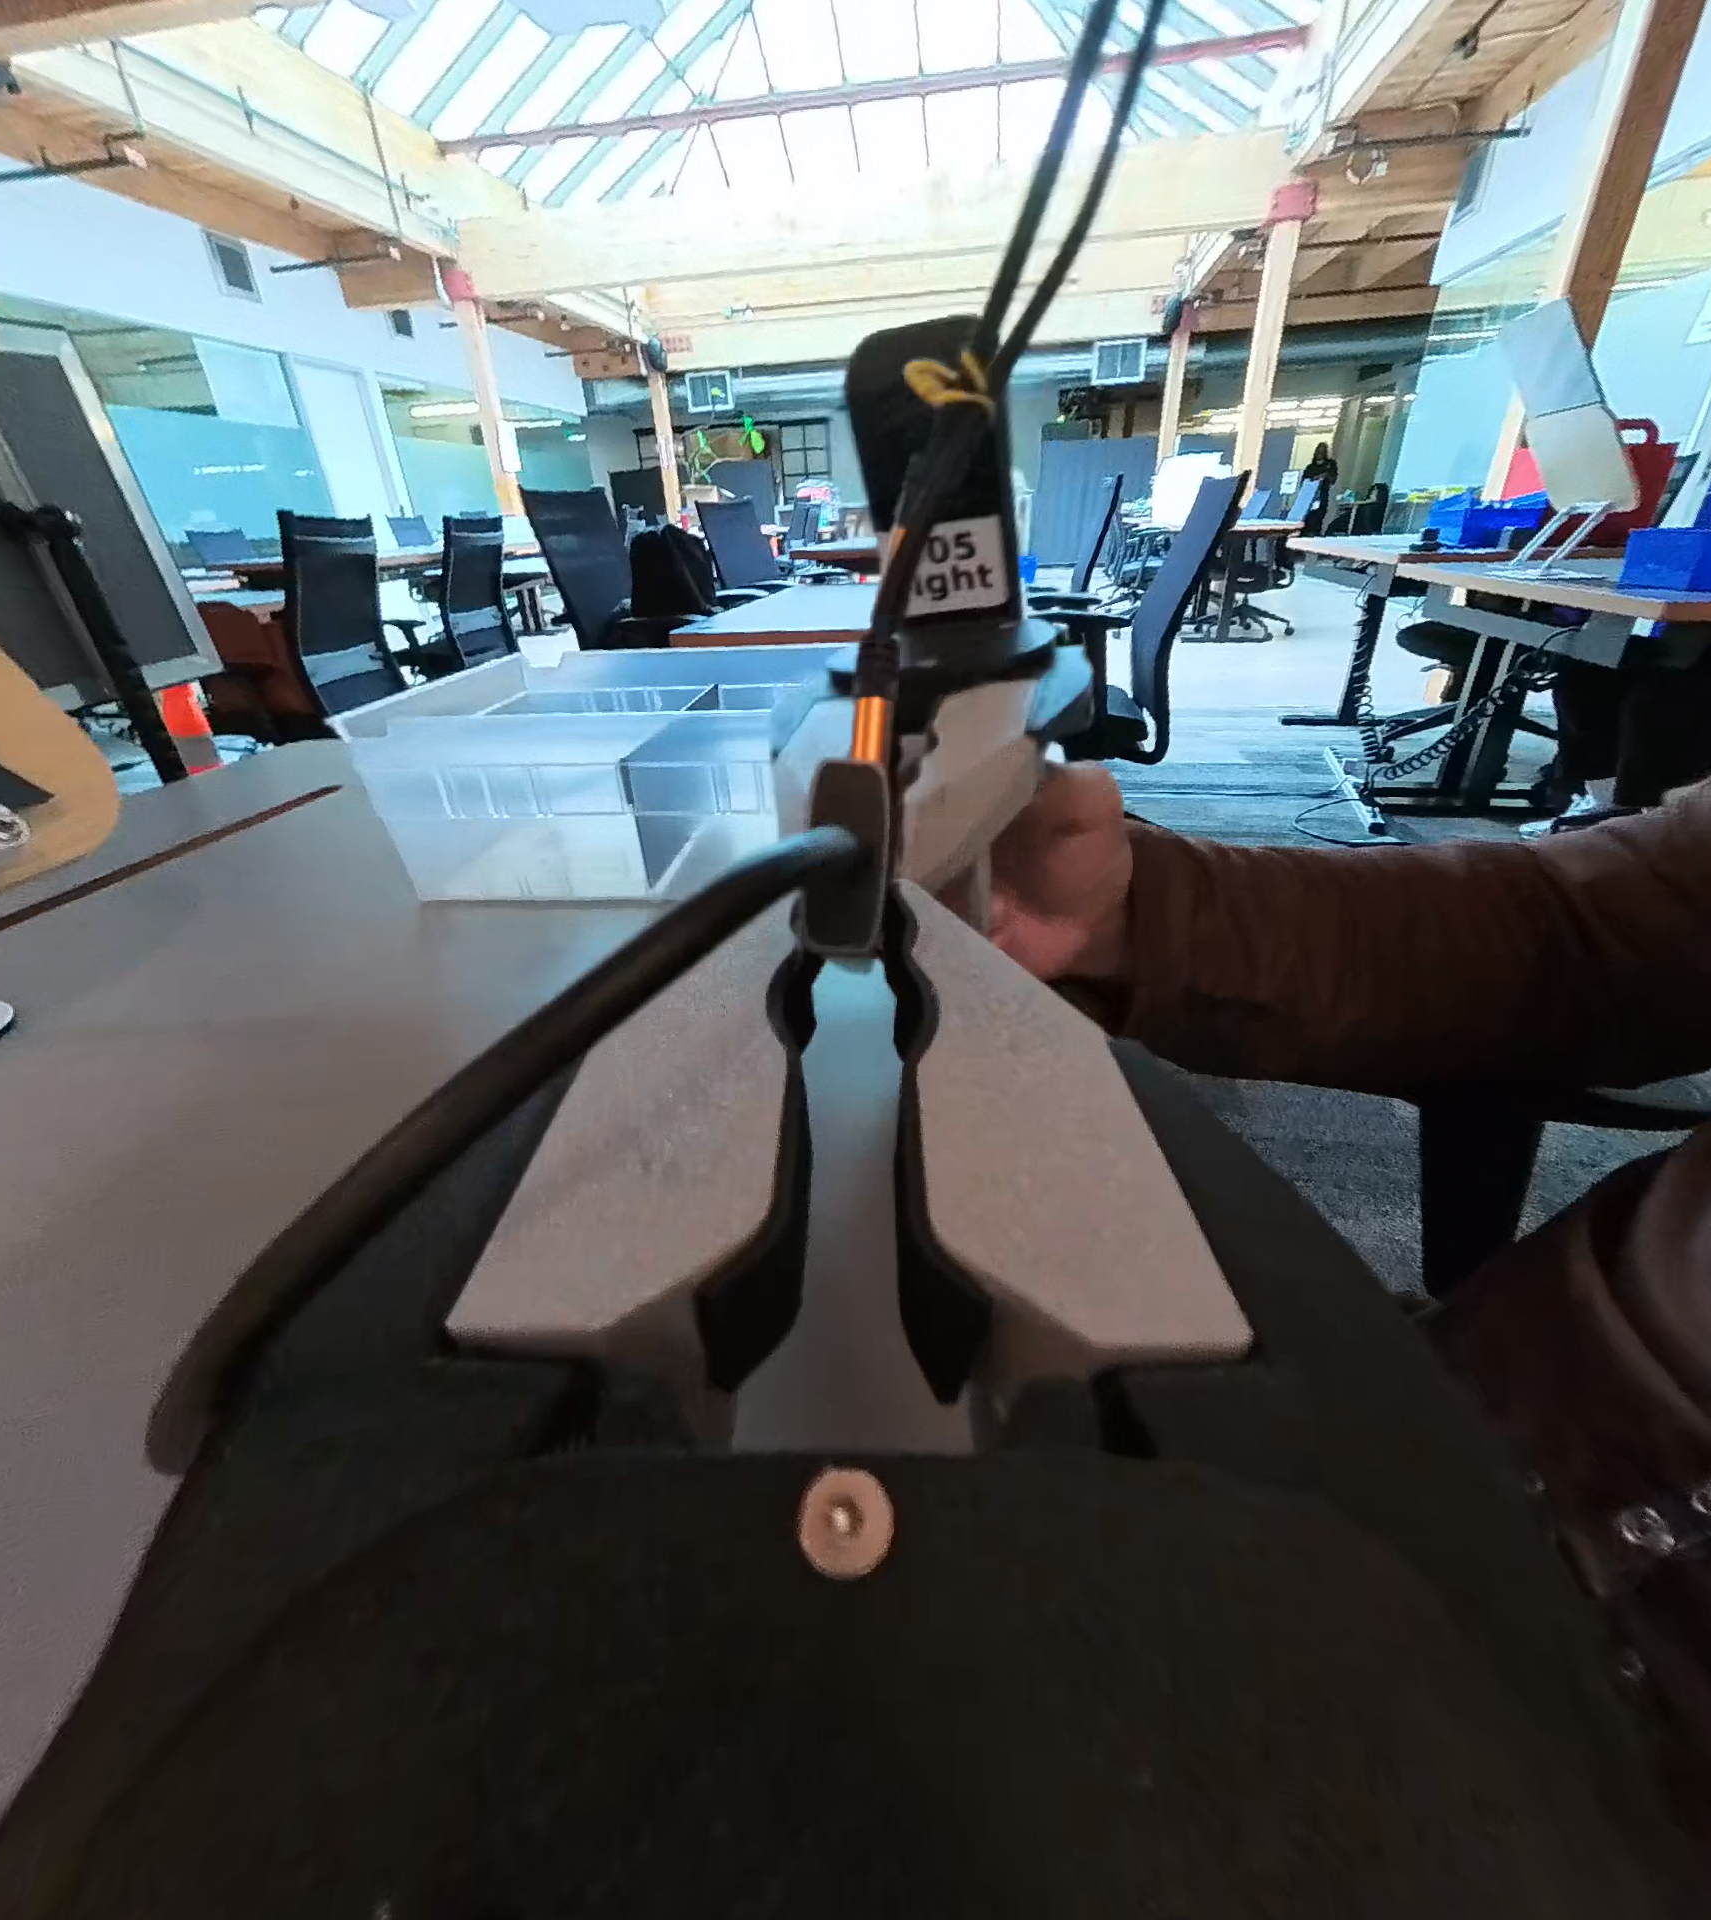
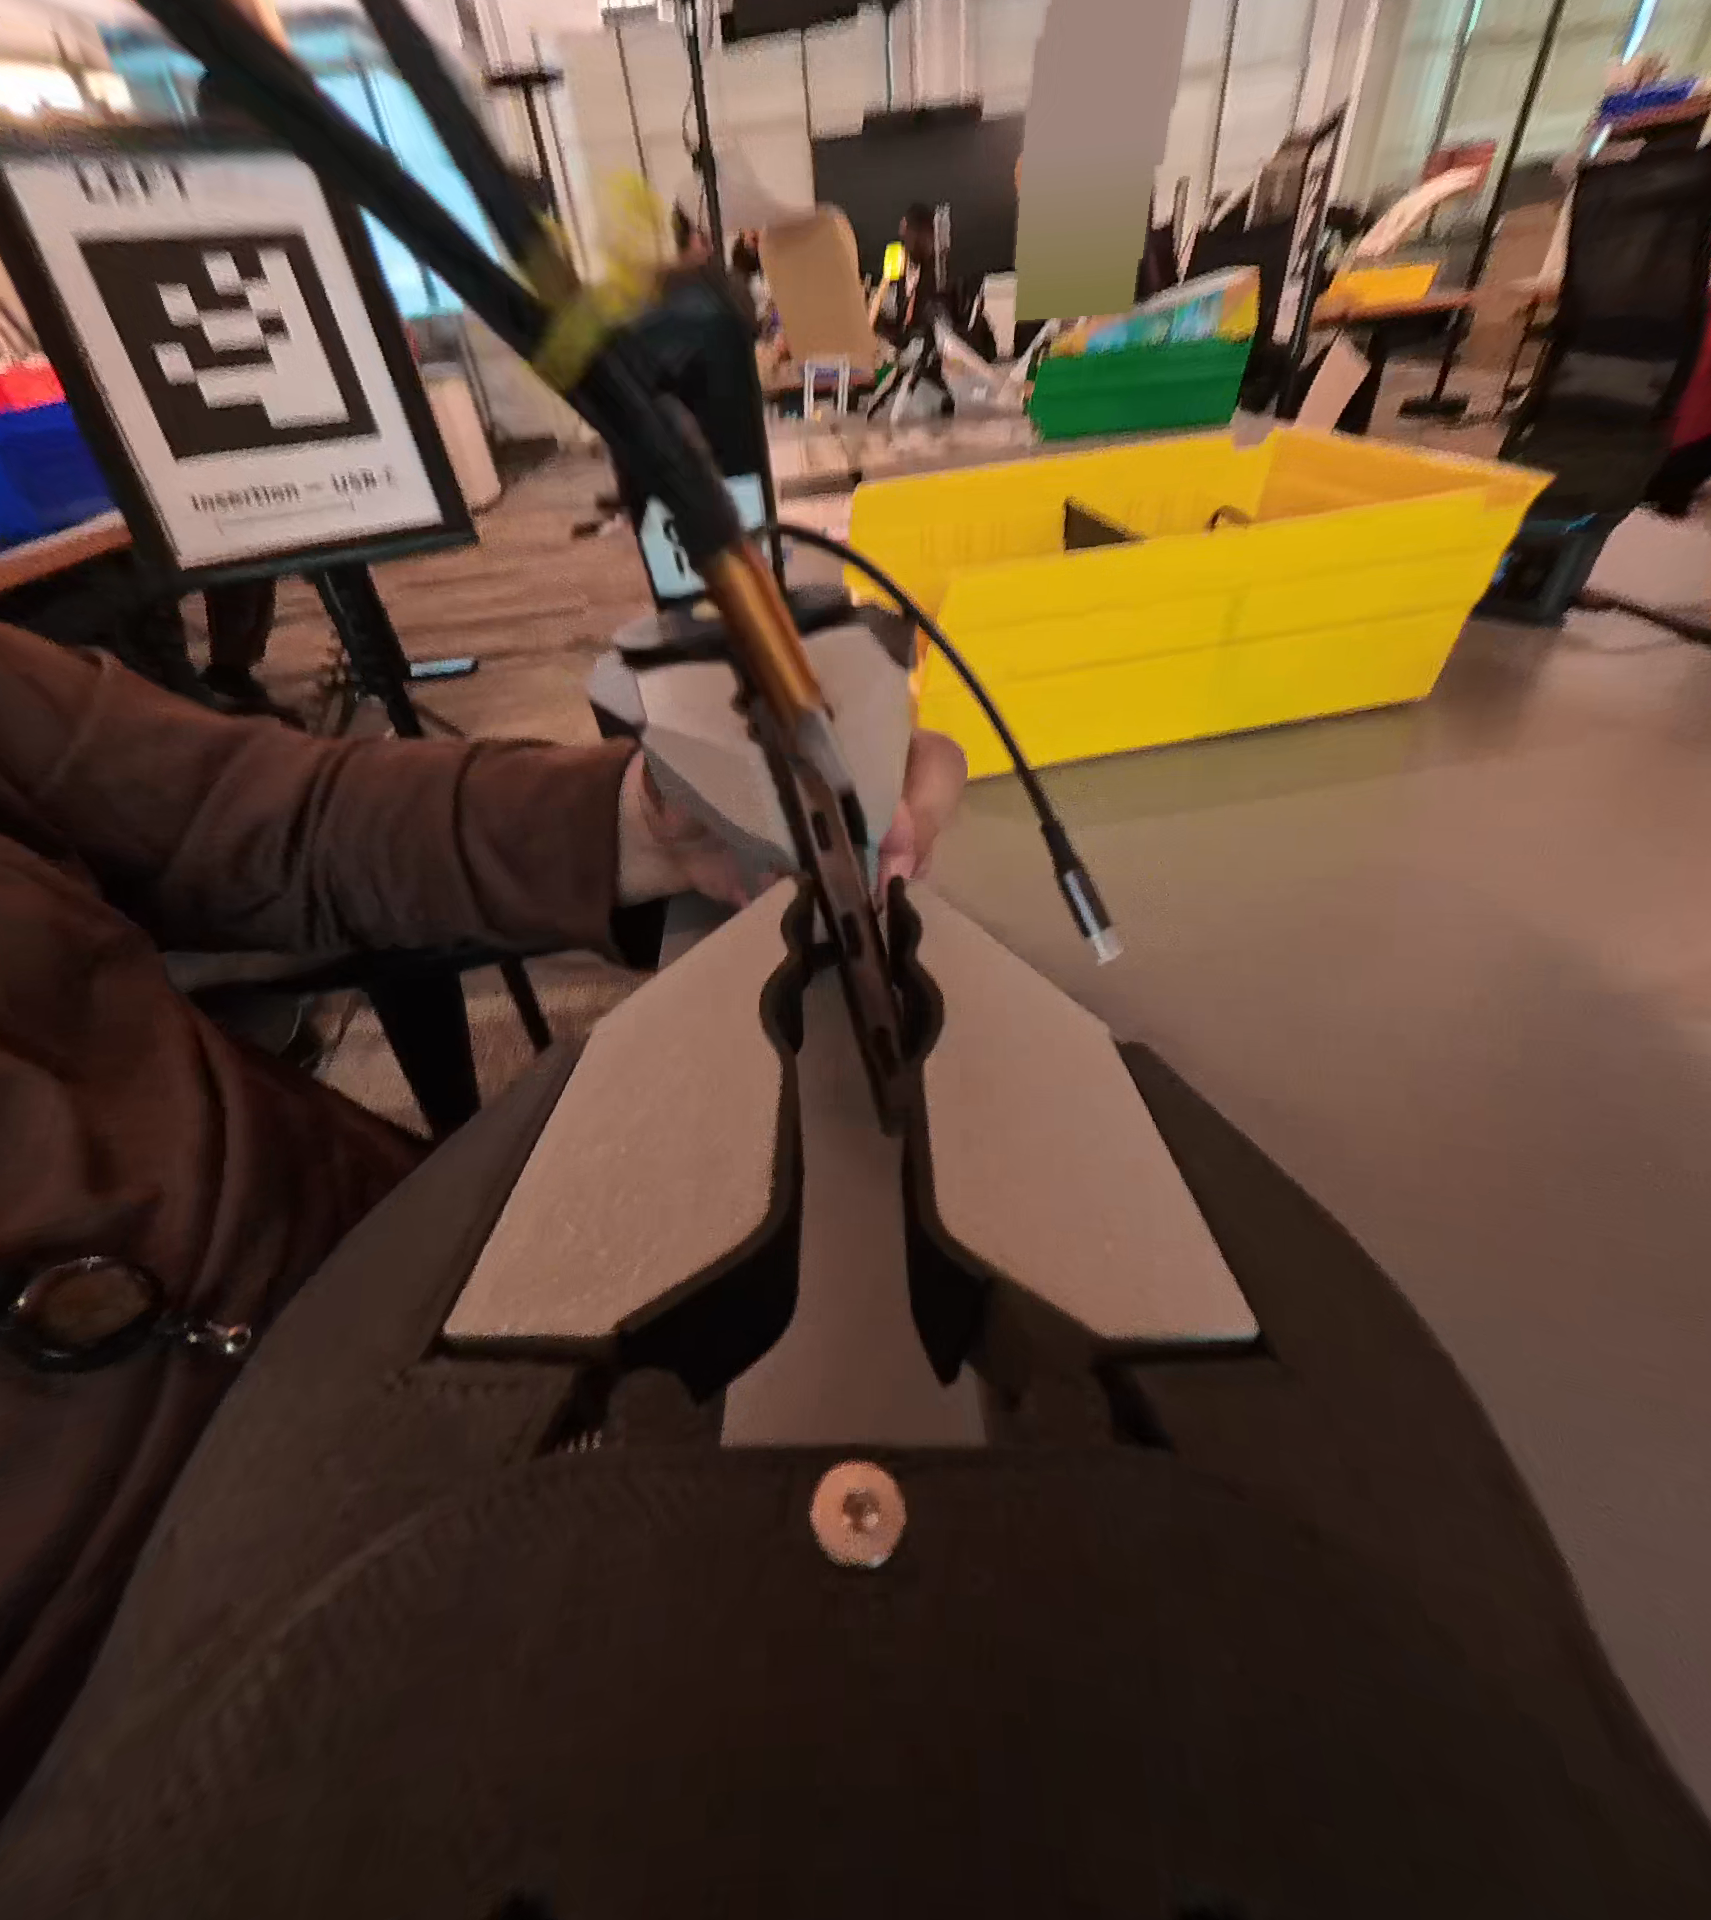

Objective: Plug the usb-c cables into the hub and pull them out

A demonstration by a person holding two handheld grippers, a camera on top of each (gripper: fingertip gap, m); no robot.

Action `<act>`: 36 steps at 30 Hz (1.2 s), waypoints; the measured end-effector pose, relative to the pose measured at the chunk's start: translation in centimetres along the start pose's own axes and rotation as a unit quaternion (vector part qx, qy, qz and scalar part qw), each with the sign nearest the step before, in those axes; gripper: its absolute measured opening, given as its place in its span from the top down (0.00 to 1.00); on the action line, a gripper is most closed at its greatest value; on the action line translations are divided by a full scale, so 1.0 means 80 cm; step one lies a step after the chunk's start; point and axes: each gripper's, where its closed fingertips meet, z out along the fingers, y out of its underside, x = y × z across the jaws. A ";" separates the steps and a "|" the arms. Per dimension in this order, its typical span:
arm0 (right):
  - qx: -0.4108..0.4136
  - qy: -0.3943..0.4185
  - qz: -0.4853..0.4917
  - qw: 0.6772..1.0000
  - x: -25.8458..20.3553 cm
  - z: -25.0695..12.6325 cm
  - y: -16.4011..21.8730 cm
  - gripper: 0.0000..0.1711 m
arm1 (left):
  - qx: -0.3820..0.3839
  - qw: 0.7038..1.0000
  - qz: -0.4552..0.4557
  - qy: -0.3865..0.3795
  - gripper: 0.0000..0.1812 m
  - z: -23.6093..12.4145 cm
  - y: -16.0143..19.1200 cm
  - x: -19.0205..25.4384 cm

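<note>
Gripping slim dark hub [image 2: 856, 966] edgewise, both claws; loose cable [image 2: 986, 717] dangling.

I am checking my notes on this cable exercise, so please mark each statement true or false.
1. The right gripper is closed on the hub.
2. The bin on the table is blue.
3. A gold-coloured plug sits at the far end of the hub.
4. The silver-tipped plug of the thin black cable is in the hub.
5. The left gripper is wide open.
1. True: the right gripper is shut on the hub.
2. False: the bin is yellow.
3. True: the gold-coloured plug meets the hub's far end.
4. False: the silver-tipped plug hangs free beside the hub on its thin black cable.
5. False: the left gripper is closed on the hub's end.
</note>
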 end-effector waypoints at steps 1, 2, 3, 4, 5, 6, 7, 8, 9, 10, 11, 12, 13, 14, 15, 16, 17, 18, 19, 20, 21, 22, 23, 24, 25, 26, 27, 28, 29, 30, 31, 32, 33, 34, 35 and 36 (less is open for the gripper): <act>0.021 0.002 -0.002 1.000 0.001 -0.006 -0.008 0.95 | -0.005 1.000 -0.005 -0.004 0.95 0.000 0.002 -0.003; 0.043 -0.001 -0.006 0.999 -0.001 -0.011 -0.015 0.94 | -0.012 1.000 -0.010 -0.006 0.95 0.001 0.005 -0.004; 0.066 -0.008 -0.016 0.998 -0.004 -0.015 -0.020 0.94 | -0.018 1.000 -0.014 -0.005 0.95 0.002 0.008 -0.004; 0.088 -0.009 -0.026 0.996 -0.005 -0.018 -0.025 0.94 | -0.019 1.000 -0.016 -0.003 0.95 0.003 0.008 -0.004; 0.103 0.001 -0.029 0.994 -0.003 -0.019 -0.030 0.98 | -0.019 1.000 -0.016 -0.002 0.95 0.003 0.008 -0.003; 0.104 0.014 -0.030 0.994 0.000 -0.020 -0.031 1.00 | -0.019 1.000 -0.015 -0.002 0.95 0.003 0.008 -0.003; 0.102 0.027 -0.030 0.994 0.005 -0.020 -0.030 1.00 | -0.020 1.000 -0.016 -0.003 0.95 0.004 0.009 -0.003; 0.097 0.033 -0.028 0.994 0.008 -0.019 -0.028 1.00 | -0.023 1.000 -0.018 -0.004 0.95 0.004 0.010 -0.004; 0.091 0.032 -0.024 0.995 0.009 -0.017 -0.025 0.99 | -0.023 1.000 -0.018 -0.004 0.95 0.005 0.010 -0.004; 0.087 0.030 -0.021 0.996 0.009 -0.015 -0.024 0.95 | -0.022 1.000 -0.017 -0.005 0.95 0.005 0.010 -0.004; 0.084 0.027 -0.018 0.996 0.008 -0.013 -0.022 0.90 | -0.022 1.000 -0.016 -0.005 0.95 0.005 0.009 -0.004; 0.078 0.025 -0.017 0.996 0.006 -0.010 -0.020 0.89 | -0.022 1.000 -0.016 -0.004 0.95 0.005 0.010 -0.003; 0.074 0.026 -0.019 0.997 0.006 -0.007 -0.018 0.90 | -0.023 1.000 -0.016 -0.003 0.95 0.005 0.010 -0.003; 0.071 0.030 -0.023 0.997 0.006 -0.005 -0.018 0.91 | -0.023 1.000 -0.016 0.000 0.95 0.006 0.010 -0.001; 0.069 0.035 -0.027 0.997 0.006 -0.003 -0.017 0.92 | -0.024 1.000 -0.018 0.004 0.95 0.006 0.010 0.000; 0.067 0.038 -0.030 0.997 0.006 -0.001 -0.016 0.93 | -0.024 0.999 -0.021 0.007 0.95 0.007 0.010 0.001; 0.065 0.035 -0.032 0.997 0.003 0.001 -0.016 0.94 | -0.024 0.999 -0.023 0.009 0.96 0.007 0.010 0.002; 0.065 0.031 -0.033 0.997 0.001 0.003 -0.015 0.96 | -0.023 0.999 -0.025 0.007 0.96 0.007 0.010 0.001; 0.067 0.031 -0.034 0.997 0.001 0.004 -0.016 0.96 | -0.021 0.999 -0.029 0.007 0.96 0.007 0.009 0.001; 0.067 0.033 -0.034 0.997 0.001 0.004 -0.016 0.97 | -0.021 0.999 -0.031 0.006 0.96 0.007 0.010 0.000; 0.067 0.034 -0.033 0.997 0.002 0.004 -0.016 0.97 | -0.021 0.999 -0.033 0.006 0.96 0.007 0.010 -0.001; 0.067 0.034 -0.033 0.997 0.002 0.004 -0.016 0.97 | -0.022 0.999 -0.035 0.006 0.96 0.007 0.010 -0.001; 0.067 0.032 -0.033 0.997 0.001 0.004 -0.016 0.98 | -0.022 0.999 -0.035 0.007 0.96 0.008 0.010 0.000; 0.067 0.029 -0.033 0.997 0.000 0.004 -0.016 0.97 | -0.023 0.999 -0.035 0.007 0.96 0.008 0.010 0.000; 0.067 0.027 -0.034 0.997 -0.001 0.005 -0.016 0.97 | -0.024 0.999 -0.033 0.008 0.95 0.008 0.011 0.001; 0.067 0.028 -0.036 0.997 -0.002 0.005 -0.016 0.97 | -0.022 0.999 -0.033 0.008 0.95 0.008 0.010 0.001; 0.067 0.030 -0.038 0.997 -0.001 0.005 -0.016 0.97 | -0.023 0.999 -0.035 0.008 0.96 0.008 0.010 0.001; 0.066 0.031 -0.040 0.997 -0.001 0.005 -0.016 0.97 | -0.023 0.999 -0.036 0.008 0.96 0.008 0.010 0.000; 0.066 0.032 -0.041 0.996 -0.001 0.006 -0.016 0.98 | -0.023 0.999 -0.038 0.008 0.96 0.008 0.011 0.000; 0.066 0.032 -0.042 0.996 -0.001 0.006 -0.016 0.99 | -0.023 0.999 -0.038 0.009 0.96 0.008 0.011 0.000; 0.066 0.033 -0.042 0.996 -0.001 0.006 -0.016 0.99 | -0.023 0.999 -0.039 0.008 0.95 0.008 0.011 0.000; 0.066 0.036 -0.044 0.996 -0.001 0.006 -0.016 0.99 | -0.024 0.999 -0.039 0.007 0.95 0.008 0.011 -0.001; 0.066 0.039 -0.045 0.996 0.000 0.006 -0.016 0.99 | -0.024 0.999 -0.041 0.005 0.95 0.008 0.011 -0.002; 0.066 0.043 -0.045 0.996 0.002 0.006 -0.016 0.99 | -0.023 0.999 -0.043 0.003 0.95 0.008 0.011 -0.003; 0.068 0.049 -0.044 0.995 0.004 0.007 -0.017 0.99 | -0.022 0.999 -0.047 -0.001 0.95 0.008 0.010 -0.005; 0.070 0.057 -0.041 0.995 0.007 0.008 -0.018 0.99 | -0.022 0.998 -0.053 -0.008 0.95 0.008 0.011 -0.009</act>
